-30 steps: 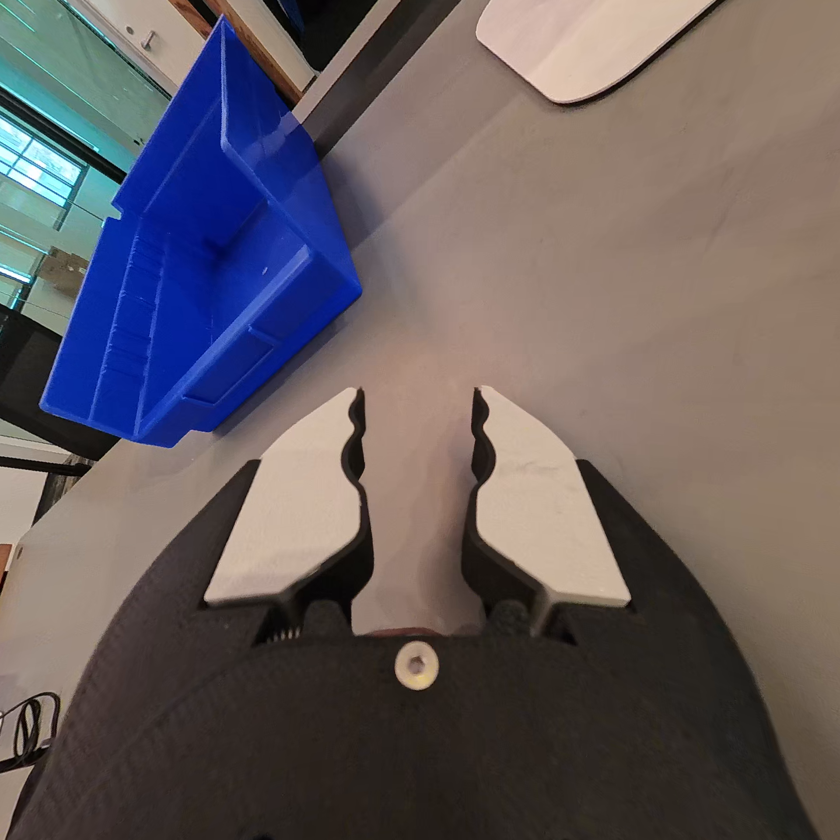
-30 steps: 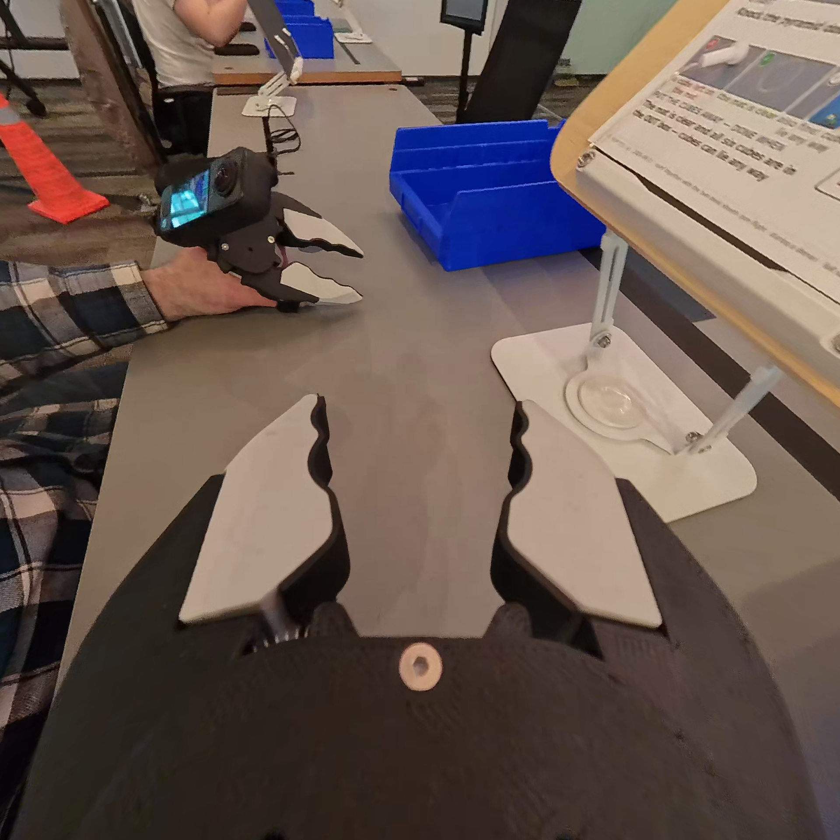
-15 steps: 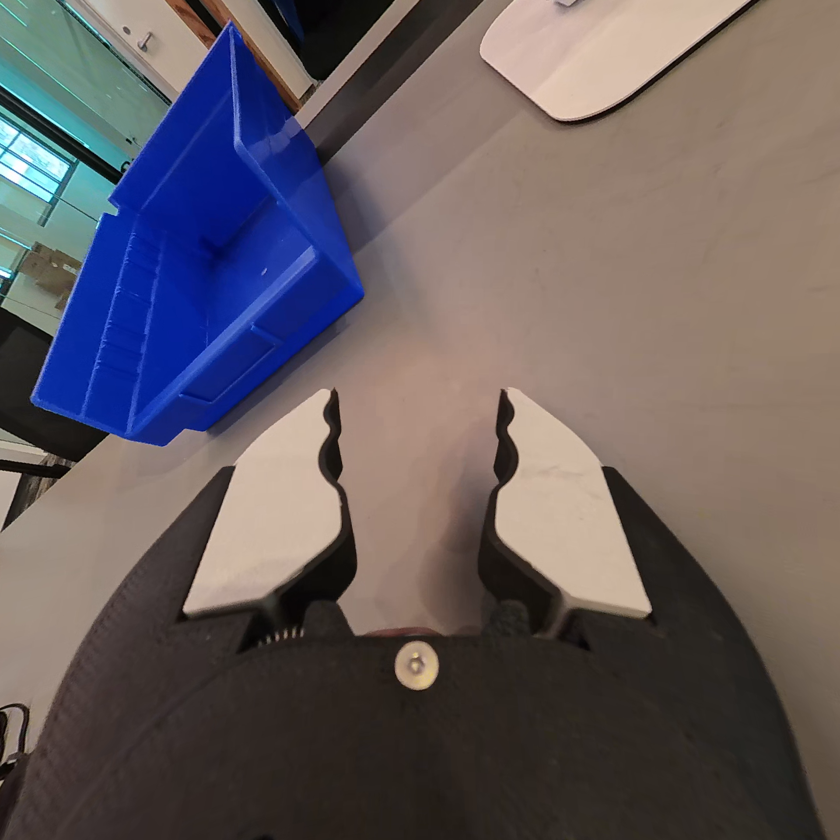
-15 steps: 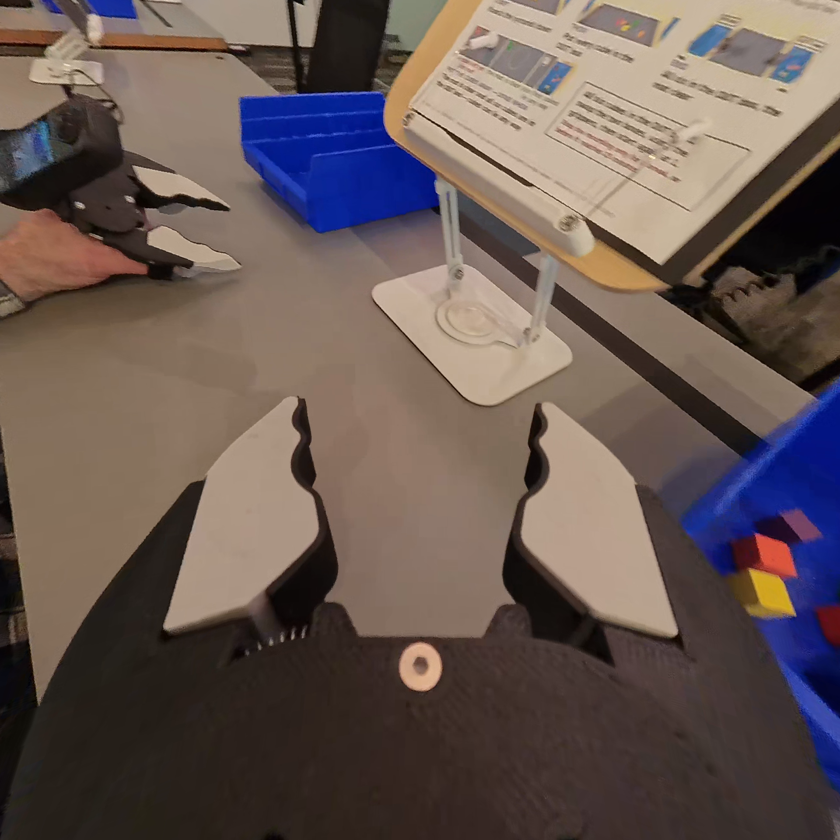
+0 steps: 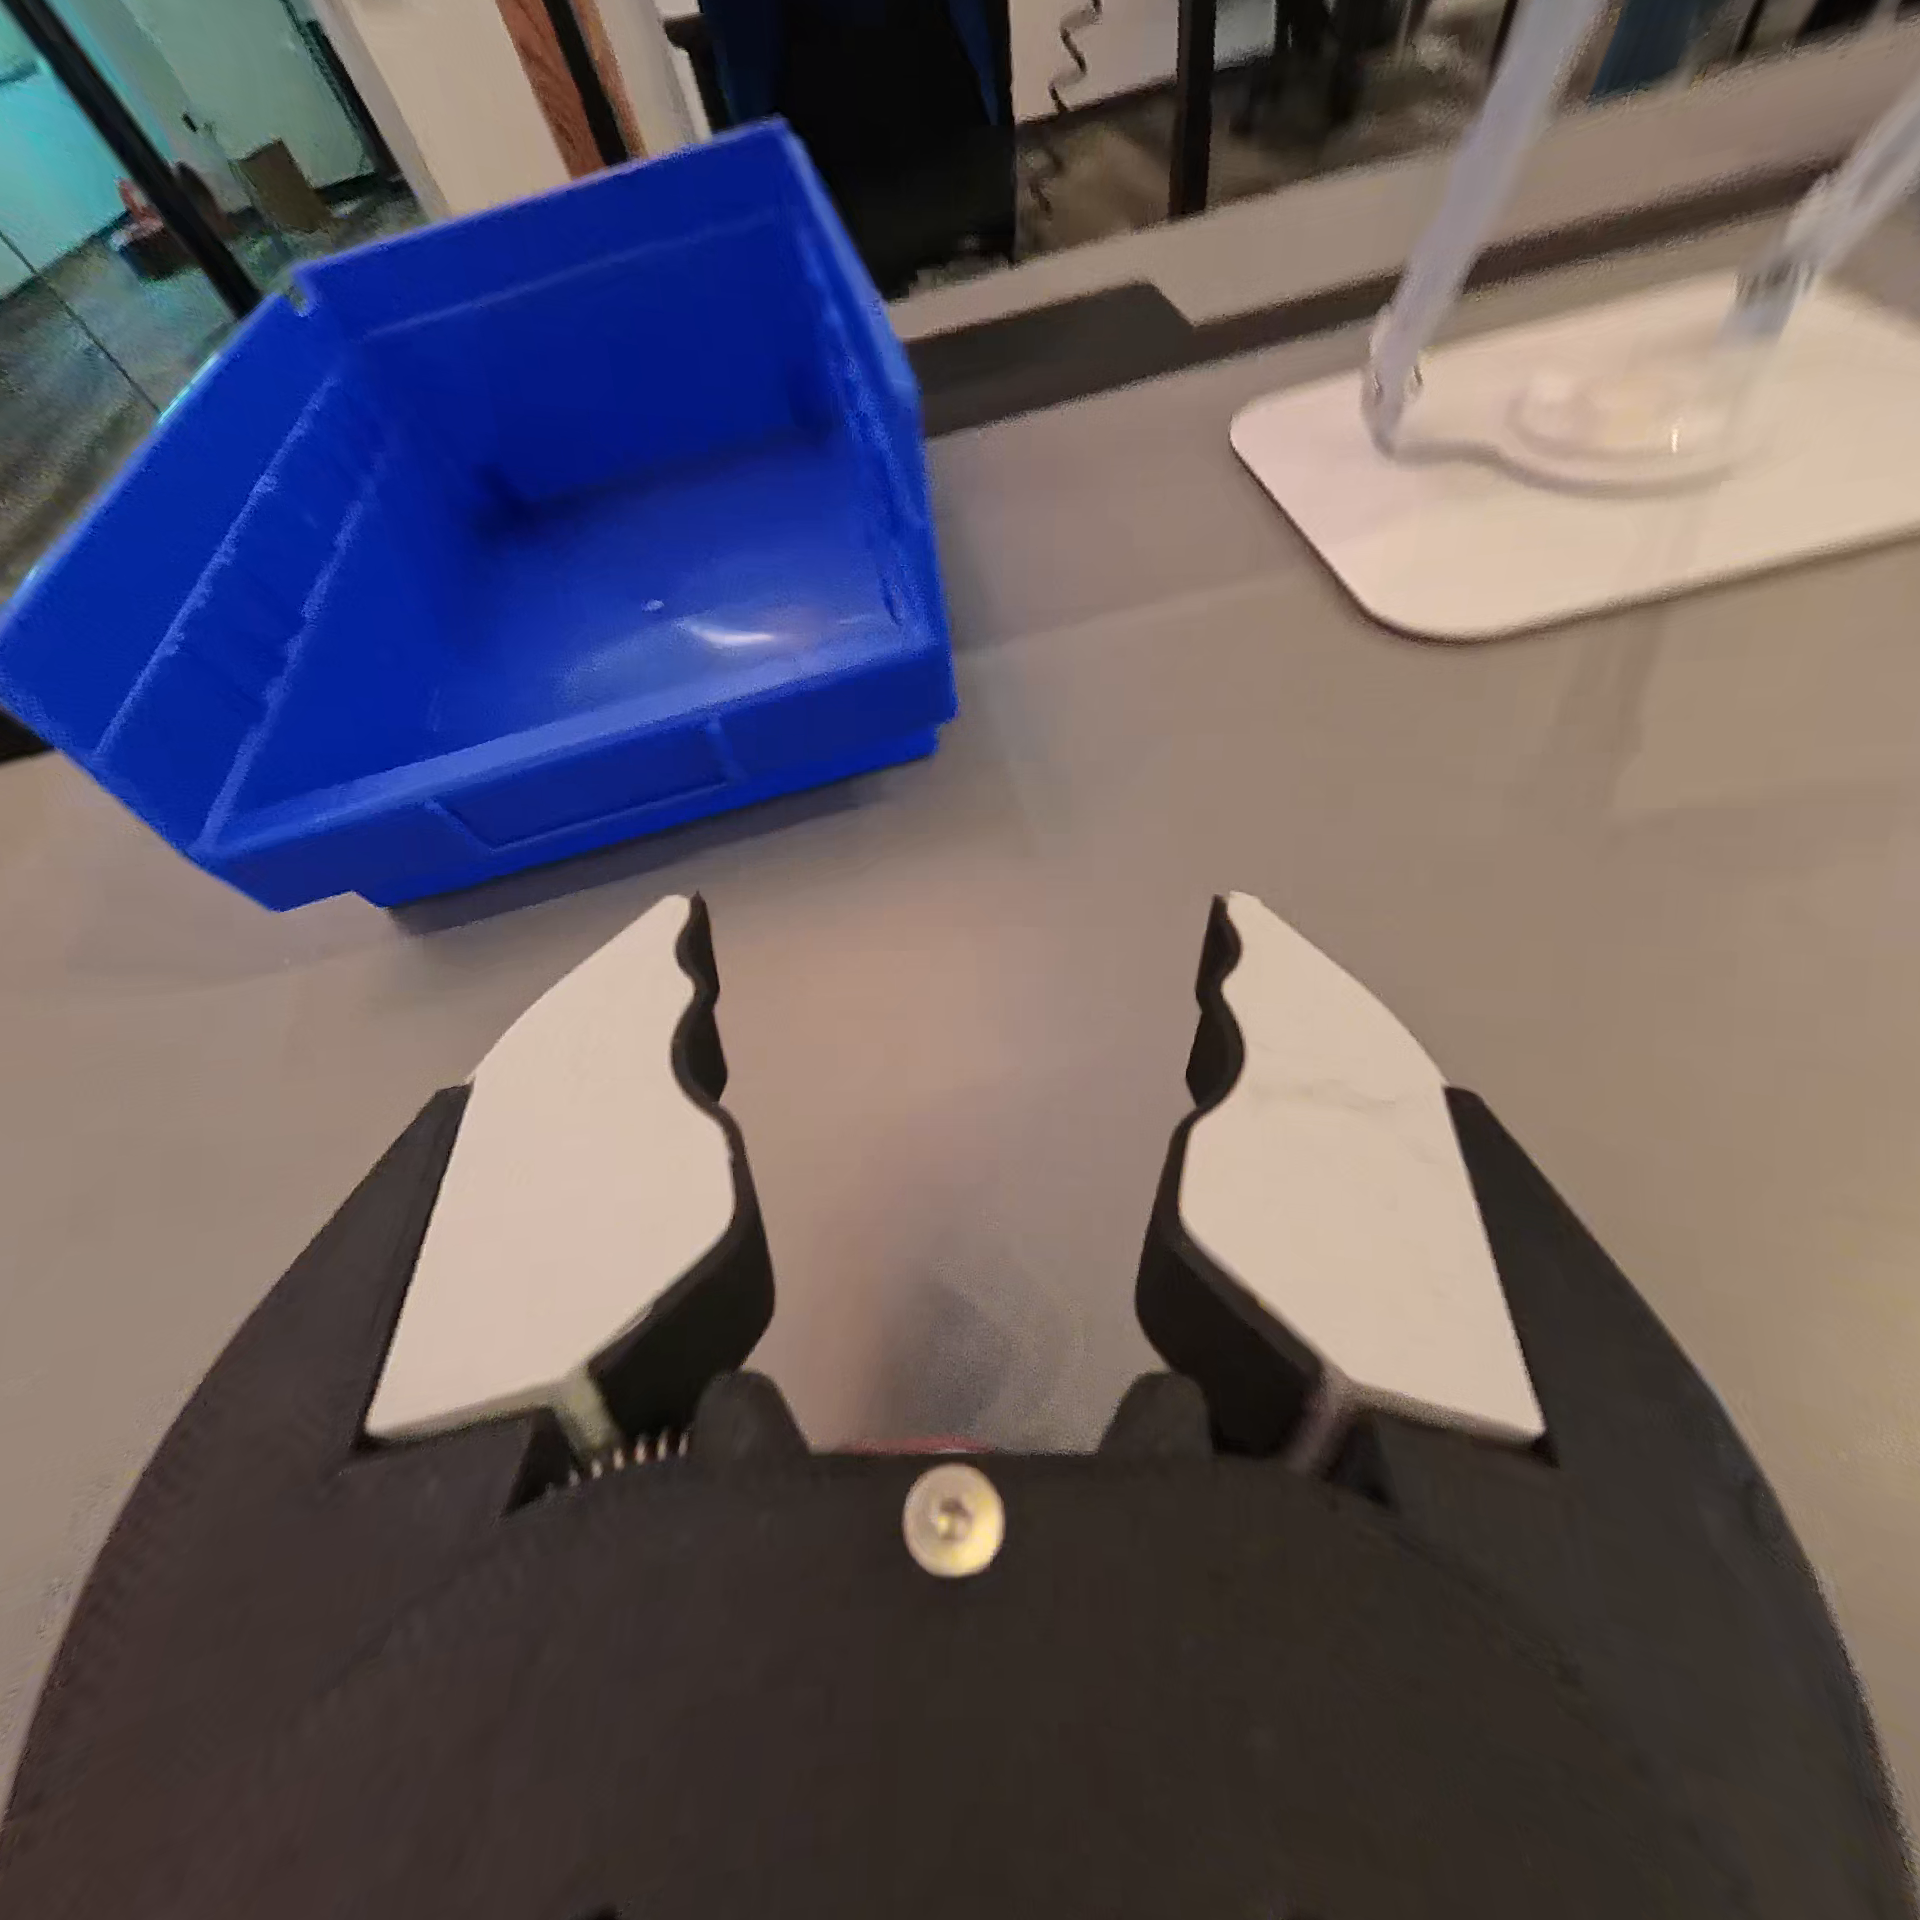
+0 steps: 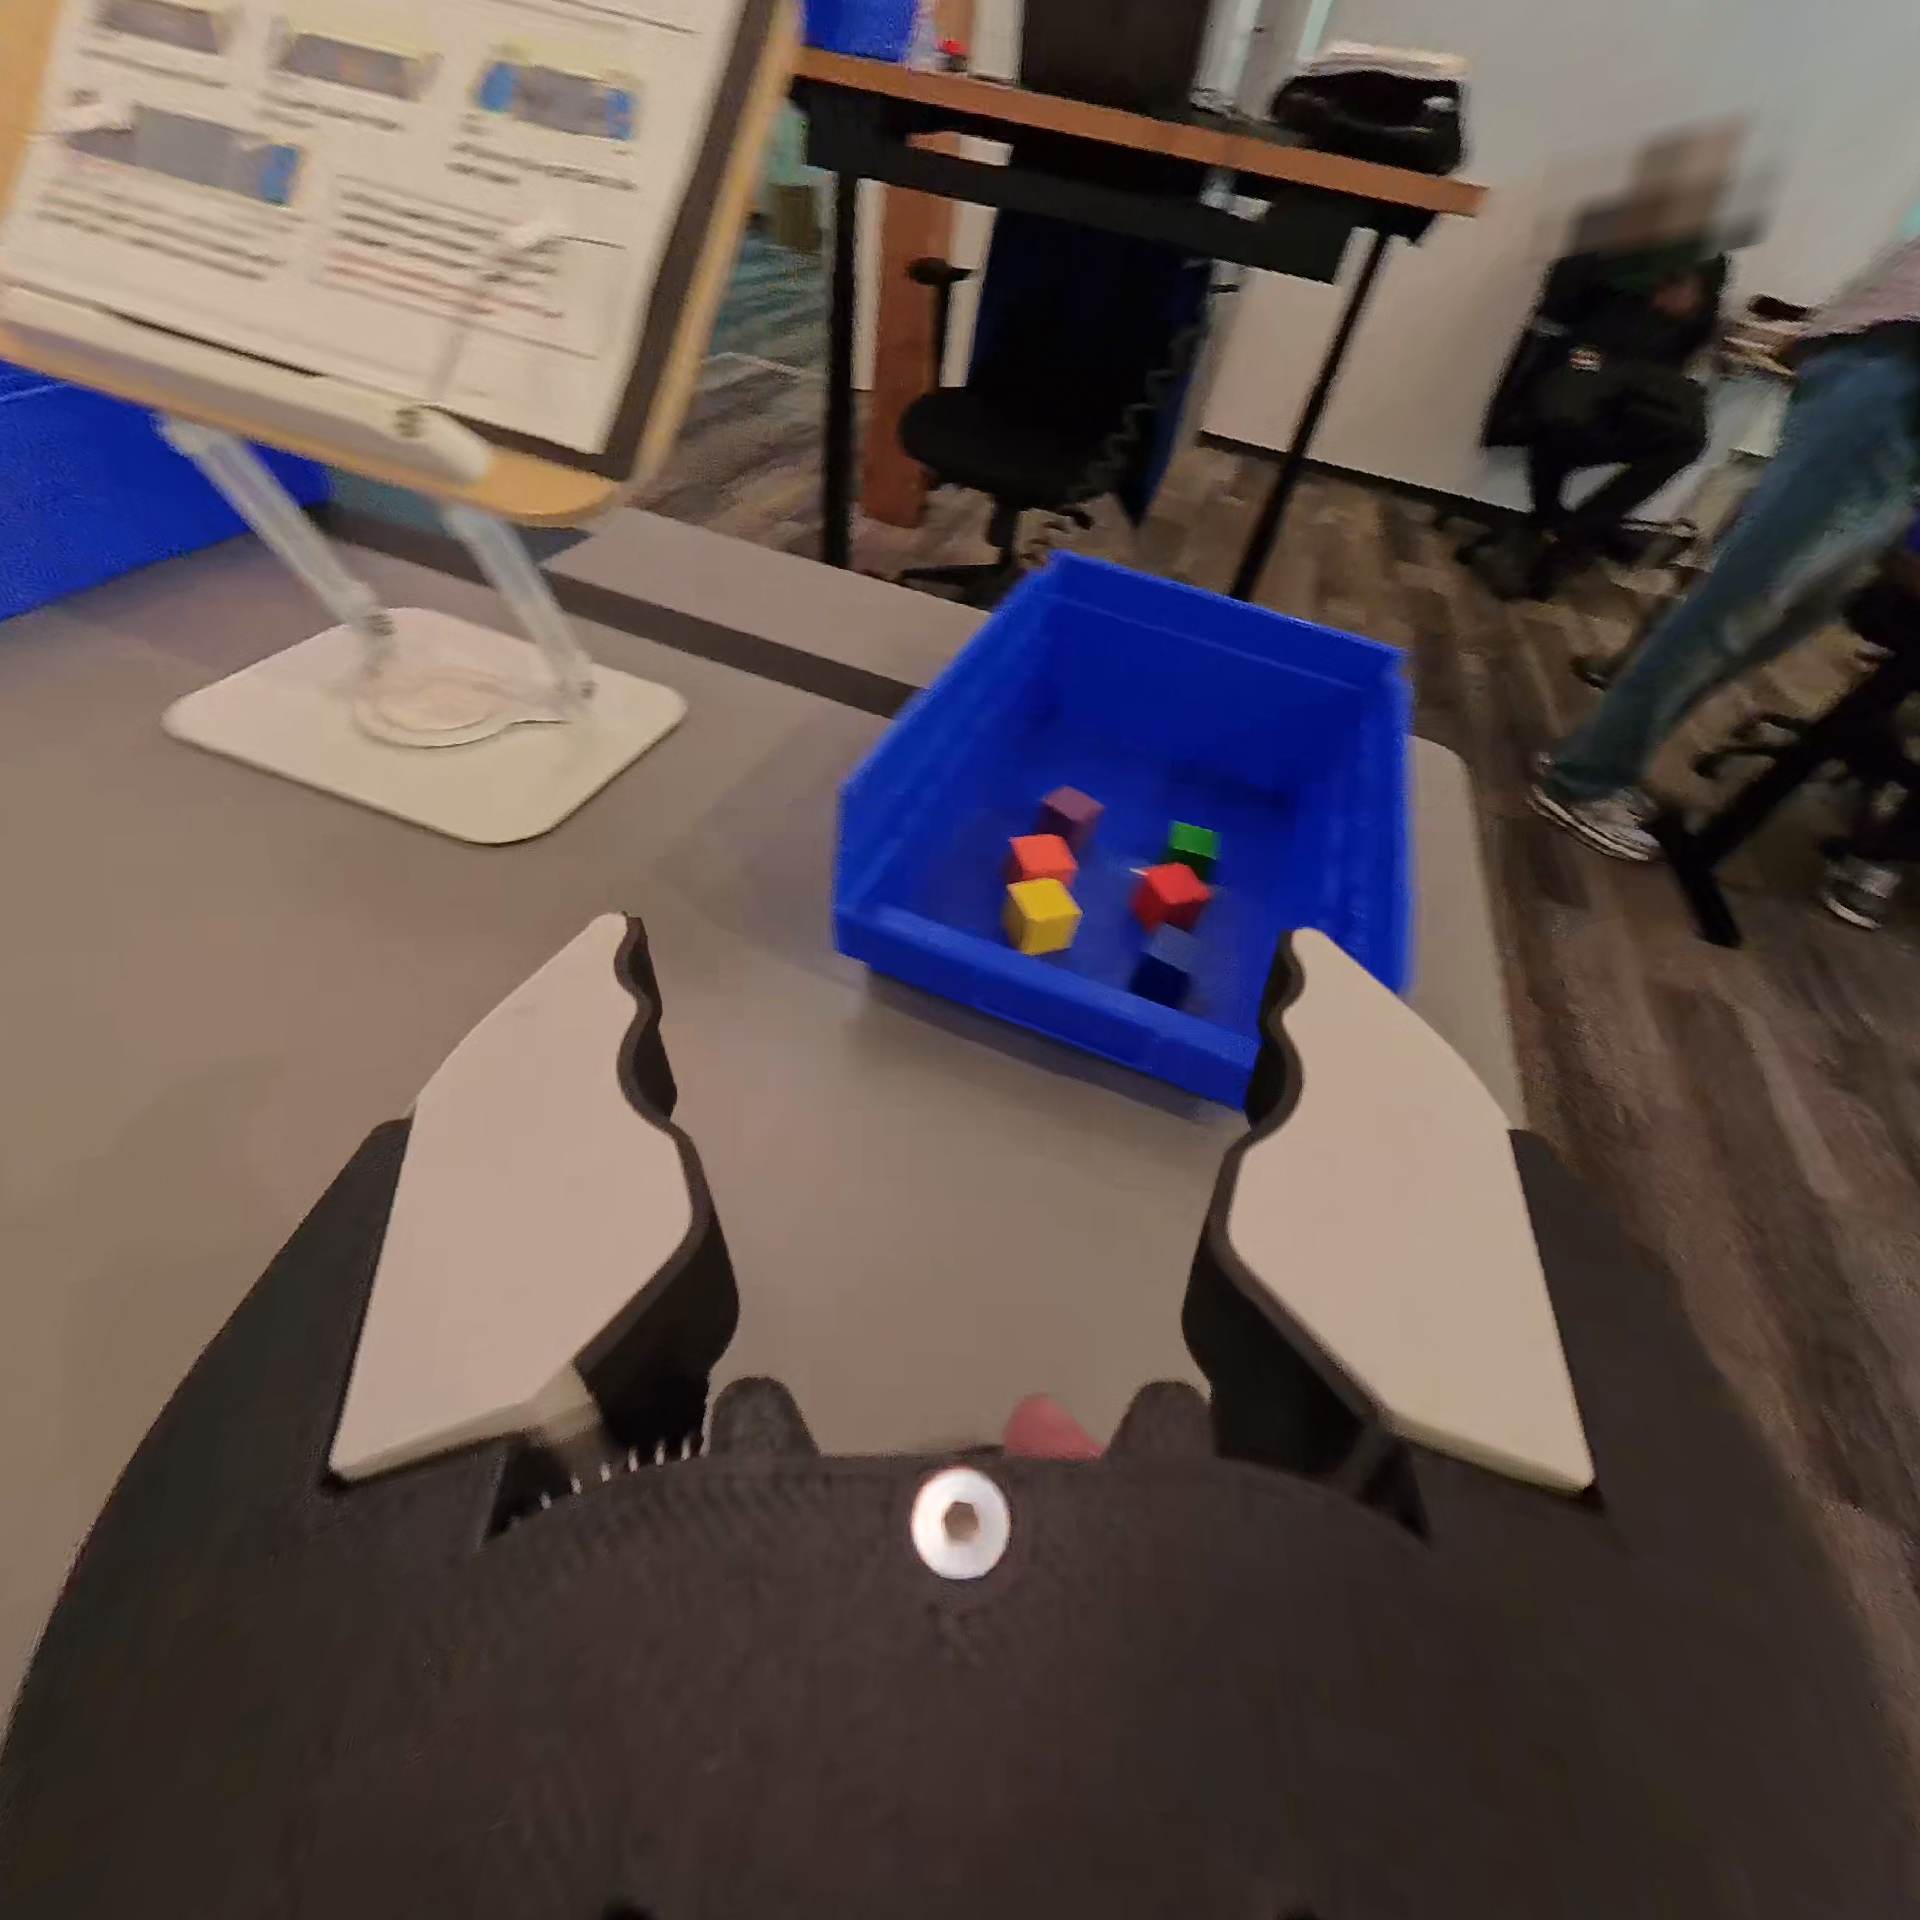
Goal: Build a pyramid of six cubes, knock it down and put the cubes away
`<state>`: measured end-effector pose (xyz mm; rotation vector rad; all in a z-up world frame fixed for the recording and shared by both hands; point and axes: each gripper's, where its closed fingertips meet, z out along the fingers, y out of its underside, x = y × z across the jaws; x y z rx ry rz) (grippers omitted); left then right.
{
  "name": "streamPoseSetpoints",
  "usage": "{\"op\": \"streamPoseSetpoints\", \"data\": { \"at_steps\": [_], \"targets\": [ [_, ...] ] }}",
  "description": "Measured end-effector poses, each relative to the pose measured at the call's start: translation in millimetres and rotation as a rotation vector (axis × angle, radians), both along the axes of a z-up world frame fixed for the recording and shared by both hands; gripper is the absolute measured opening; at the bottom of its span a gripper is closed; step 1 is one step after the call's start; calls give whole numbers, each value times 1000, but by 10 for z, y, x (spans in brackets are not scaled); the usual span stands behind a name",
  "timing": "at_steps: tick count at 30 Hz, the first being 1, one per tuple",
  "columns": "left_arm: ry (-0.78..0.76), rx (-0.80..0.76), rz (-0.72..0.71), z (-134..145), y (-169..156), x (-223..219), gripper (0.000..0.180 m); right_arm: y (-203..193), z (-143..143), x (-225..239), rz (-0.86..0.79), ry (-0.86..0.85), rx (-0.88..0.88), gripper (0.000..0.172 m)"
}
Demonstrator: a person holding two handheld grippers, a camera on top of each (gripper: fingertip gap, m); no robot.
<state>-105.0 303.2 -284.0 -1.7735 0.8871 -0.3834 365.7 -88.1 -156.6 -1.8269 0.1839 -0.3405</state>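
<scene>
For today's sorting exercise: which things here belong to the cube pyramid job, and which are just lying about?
Belongs to the job:
- six cubes in the right bin
- empty bin
- left gripper, open
- right gripper, open

Just lying about:
- instruction board on its stand
- office chair
- far desk

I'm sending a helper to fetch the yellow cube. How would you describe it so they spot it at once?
Look in the blue bin at the right end of the grey table, ahead of the right tongs. The yellow cube sits nearest the bin's low front lip, left side, just before the orange cube; it's the only yellow one.
</scene>
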Motion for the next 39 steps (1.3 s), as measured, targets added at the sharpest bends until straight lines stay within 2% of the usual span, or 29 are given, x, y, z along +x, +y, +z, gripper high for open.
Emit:
{"op": "streamPoseSetpoints", "data": {
  "at_steps": [2,5,8,10,13,19,23,24,27,31,32,36,39],
  "targets": [
    [-73,-25,32,96,141,-91,90,-181,-12,289,-84,15,5,109],
    [-107,46,133,317,440,-321,98,-333,-38,599,-154,50,12,110],
    [-160,119,240,569,748,-634,101,-285,-45,750,-180,50,-23,110],
    [-213,100,283,643,953,-821,99,-148,-63,815,-167,64,-46,109],
    [-289,-4,323,581,1245,-1017,111,63,-138,1043,-186,75,-85,107],
    [-267,-12,355,422,1632,-1156,111,249,-628,1818,-323,126,-237,103],
    [-180,16,359,332,1843,-1160,109,309,-921,2102,-321,217,-267,86],
    [-170,9,351,317,1888,-1147,108,328,-980,2130,-311,235,-272,79],
    [-153,-24,341,272,2011,-1139,94,380,-1162,2152,-286,281,-306,71],
    [-149,-86,302,150,2131,-1065,78,449,-1316,2141,-260,270,-336,51],
    [-138,-113,294,83,2160,-1031,80,478,-1317,2125,-246,276,-320,44],
    [-95,-162,253,-101,2237,-831,88,541,-1327,2087,-208,298,-328,33],
    [-96,-175,214,-72,2253,-728,69,596,-1330,2037,-170,294,-352,16]
  ]
}}
